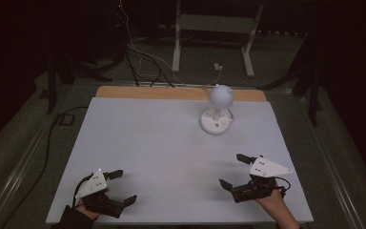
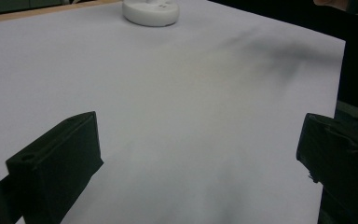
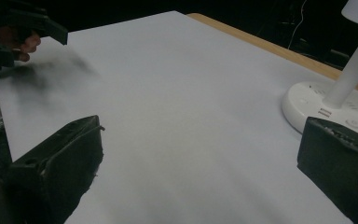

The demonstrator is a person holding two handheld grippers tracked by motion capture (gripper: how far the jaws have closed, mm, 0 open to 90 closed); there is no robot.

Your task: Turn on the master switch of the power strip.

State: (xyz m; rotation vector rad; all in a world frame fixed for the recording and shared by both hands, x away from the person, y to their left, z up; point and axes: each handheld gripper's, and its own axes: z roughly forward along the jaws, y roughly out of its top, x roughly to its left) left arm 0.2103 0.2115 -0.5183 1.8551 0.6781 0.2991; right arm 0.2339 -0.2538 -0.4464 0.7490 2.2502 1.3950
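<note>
A white desk lamp [image 1: 216, 119] with a round base and a bulbous head stands on the white tabletop [image 1: 162, 143], right of centre toward the far edge. My left gripper [image 1: 124, 187] rests near the front left corner, open, nothing between its fingers. Near the front right, my right gripper [image 1: 232, 171] is open and empty too. In the left gripper view the lamp base [image 2: 150, 10] lies far ahead of the gripper [image 2: 196, 158]. In the right gripper view the lamp base [image 3: 326, 107] sits just beyond the right jaw of the gripper [image 3: 200, 158], and the other gripper [image 3: 32, 23] shows far left.
A wooden strip [image 1: 171, 93] runs along the table's far edge. Behind it are loose cables [image 1: 143, 57] and a white frame stand [image 1: 214, 28] on a dark floor. A black cable [image 1: 52, 138] trails down the left side.
</note>
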